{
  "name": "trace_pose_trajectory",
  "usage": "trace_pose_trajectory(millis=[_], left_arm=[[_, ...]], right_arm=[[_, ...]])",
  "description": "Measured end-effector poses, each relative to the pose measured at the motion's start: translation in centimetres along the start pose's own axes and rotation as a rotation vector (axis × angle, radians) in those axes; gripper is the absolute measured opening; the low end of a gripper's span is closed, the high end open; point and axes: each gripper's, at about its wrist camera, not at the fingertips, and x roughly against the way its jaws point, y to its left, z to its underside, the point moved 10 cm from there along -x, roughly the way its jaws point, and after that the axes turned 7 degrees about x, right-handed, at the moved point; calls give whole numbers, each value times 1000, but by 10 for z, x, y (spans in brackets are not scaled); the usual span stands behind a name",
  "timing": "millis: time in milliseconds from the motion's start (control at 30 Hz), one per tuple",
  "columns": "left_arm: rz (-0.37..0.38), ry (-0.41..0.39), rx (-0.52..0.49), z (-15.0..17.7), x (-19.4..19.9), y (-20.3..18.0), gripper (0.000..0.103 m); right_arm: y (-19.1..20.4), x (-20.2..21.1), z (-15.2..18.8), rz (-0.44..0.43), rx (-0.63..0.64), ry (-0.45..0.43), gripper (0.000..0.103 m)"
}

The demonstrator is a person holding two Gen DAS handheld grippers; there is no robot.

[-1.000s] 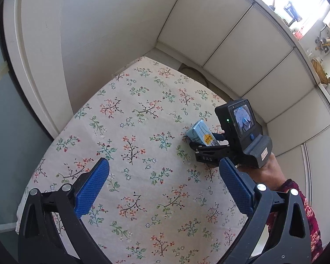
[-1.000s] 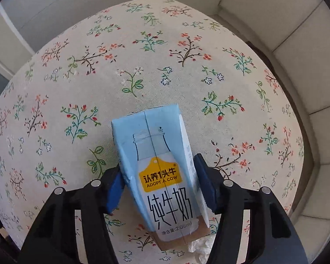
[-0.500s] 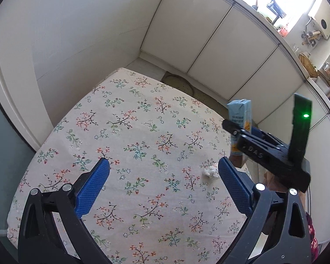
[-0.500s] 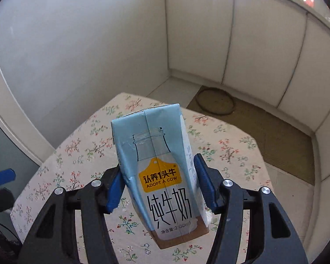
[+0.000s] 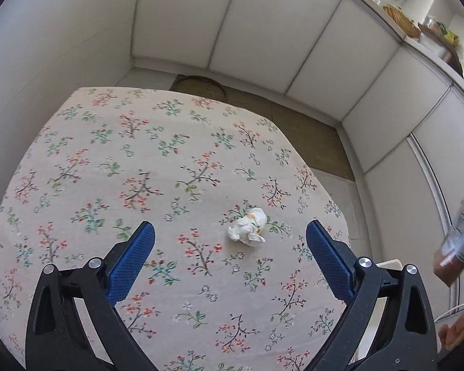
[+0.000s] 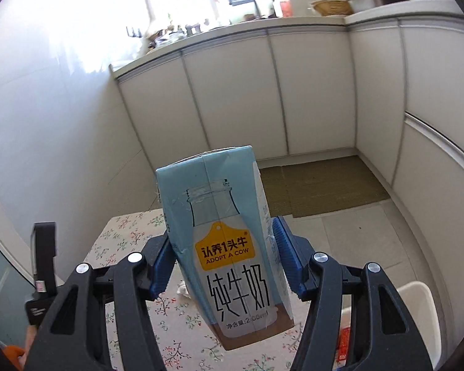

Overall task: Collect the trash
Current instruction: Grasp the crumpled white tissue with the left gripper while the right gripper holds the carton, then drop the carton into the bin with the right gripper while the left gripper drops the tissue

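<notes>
Right gripper clamped on light-blue milk carton, centre frame, held in the air above the floral tablecloth. Left gripper wide apart, holding nothing; crumpled tissue on tablecloth between its fingers, lower centre of frame.

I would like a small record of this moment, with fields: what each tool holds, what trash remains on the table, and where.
left tool: open, holds nothing, above the table
right tool: shut on the milk carton, lifted off the table
trash remaining: crumpled tissue lying on the floral tablecloth, ahead of the left tool, between its fingers in view
</notes>
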Motion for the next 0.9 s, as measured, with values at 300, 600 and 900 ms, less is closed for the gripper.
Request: trace_pose_trajectory(millis=[300,600,900], left_arm=[[-105,156,-221,34,-97,-31,66],[-118,186,-248,40,-115,-24,31],[-62,86,-249,42,-66,-44,30]], right_arm=[[-65,21,21,69,-142,-26,59],[-80,23,33,68,-157,0,59],[-96,47,31,90,-172,-34,59]])
